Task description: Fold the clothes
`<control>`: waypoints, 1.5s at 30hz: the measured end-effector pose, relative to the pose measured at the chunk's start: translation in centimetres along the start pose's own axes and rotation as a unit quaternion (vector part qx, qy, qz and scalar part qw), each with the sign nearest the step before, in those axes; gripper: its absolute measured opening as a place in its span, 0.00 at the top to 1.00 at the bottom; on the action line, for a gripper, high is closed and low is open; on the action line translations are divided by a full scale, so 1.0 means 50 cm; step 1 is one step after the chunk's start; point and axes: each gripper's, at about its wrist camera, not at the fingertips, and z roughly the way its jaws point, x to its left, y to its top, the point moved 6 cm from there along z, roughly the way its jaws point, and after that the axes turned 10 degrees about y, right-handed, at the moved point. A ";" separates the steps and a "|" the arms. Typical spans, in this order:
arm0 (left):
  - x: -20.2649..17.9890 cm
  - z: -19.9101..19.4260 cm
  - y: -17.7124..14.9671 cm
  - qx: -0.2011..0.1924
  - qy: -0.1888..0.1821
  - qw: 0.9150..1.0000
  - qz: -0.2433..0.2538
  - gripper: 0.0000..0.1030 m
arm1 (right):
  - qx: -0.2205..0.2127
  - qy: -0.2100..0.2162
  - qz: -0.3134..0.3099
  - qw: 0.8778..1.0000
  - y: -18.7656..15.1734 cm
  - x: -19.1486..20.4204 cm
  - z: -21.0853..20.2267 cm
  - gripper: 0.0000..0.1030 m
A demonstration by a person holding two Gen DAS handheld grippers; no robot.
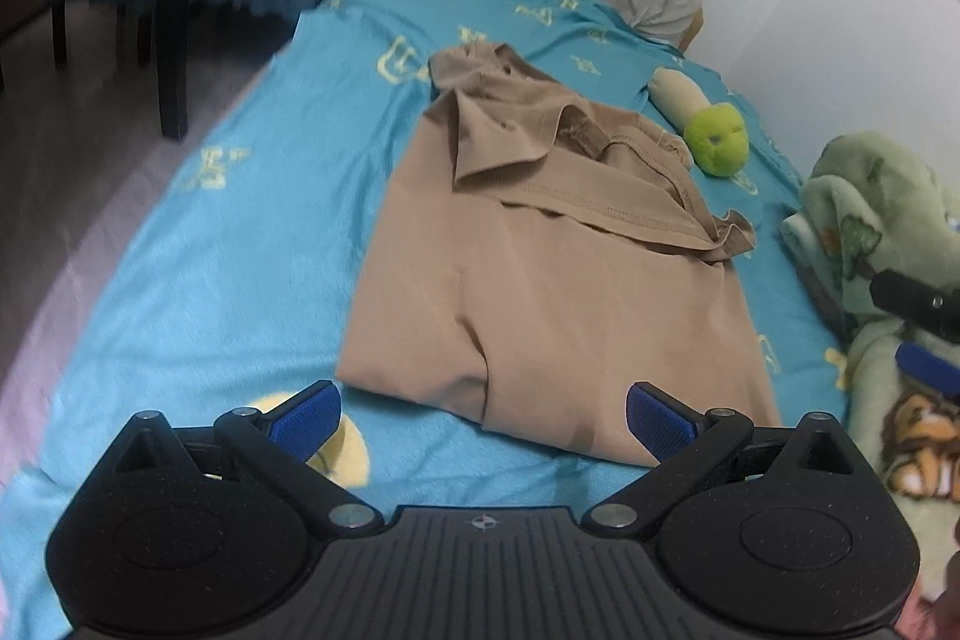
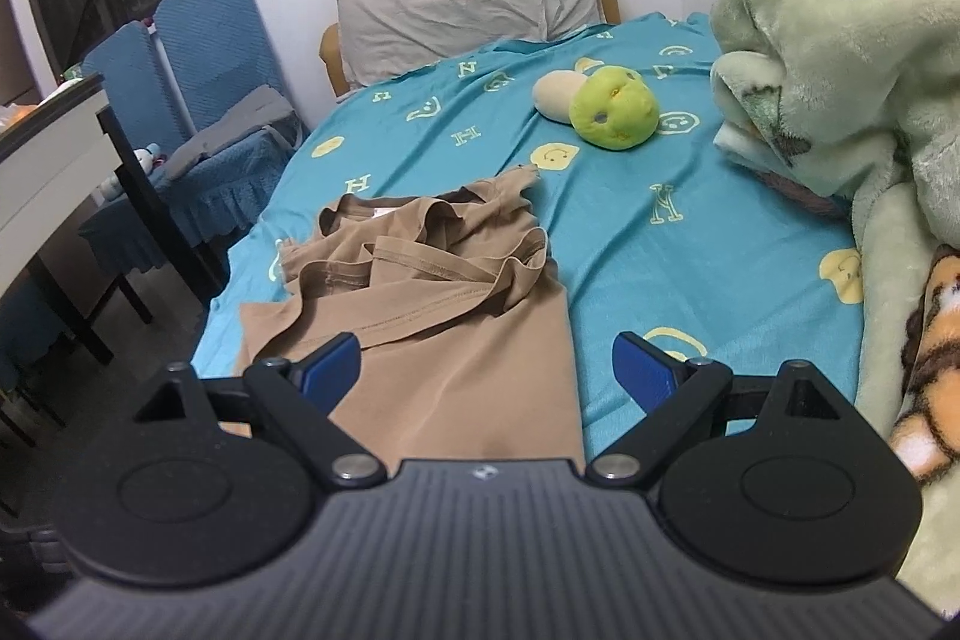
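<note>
While both tools hang spread wide and empty above the near end of the bed, the tan shirt lies partly folded on the blue sheet, its sleeves and collar bunched loosely at the far end. The left gripper sits just short of the near hem, and the right gripper hovers over the shirt's near right part. A likely slip is pinching only the top layer, which would pull the stacked fold apart. Dragging the hem forward could also rumple the sheet beneath, or the loose sleeves might spill sideways towards the green plush toy and fleece blanket nearby.
</note>
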 end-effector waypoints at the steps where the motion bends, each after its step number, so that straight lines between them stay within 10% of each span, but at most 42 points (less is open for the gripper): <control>1: 0.003 0.003 -0.001 0.006 -0.006 1.000 -0.009 0.01 | 0.001 -0.001 0.002 1.000 0.000 -0.002 0.001 0.10; 11: 0.032 0.073 -0.015 0.079 -0.091 0.978 -0.172 0.09 | 0.019 0.013 0.082 0.996 -0.007 -0.042 0.014 0.10; 17: 0.042 0.110 0.001 0.065 -0.127 0.958 -0.249 0.20 | 0.055 0.068 0.220 0.972 -0.040 -0.084 0.036 0.10; 22: 0.071 0.131 -0.001 0.054 -0.122 0.943 -0.305 0.67 | 0.087 0.106 0.256 0.957 -0.072 -0.060 0.056 0.10; 29: 0.080 0.115 0.007 0.016 -0.154 0.931 -0.330 0.91 | 0.191 0.161 0.412 0.876 -0.176 -0.043 0.137 0.10; 35: 0.077 0.072 0.020 -0.022 -0.191 0.920 -0.341 0.93 | 0.158 0.147 0.459 0.862 -0.199 -0.064 0.167 0.10; 45: 0.088 0.054 0.016 -0.033 -0.186 0.923 -0.336 0.95 | 0.087 0.114 0.473 0.869 -0.191 -0.103 0.165 0.63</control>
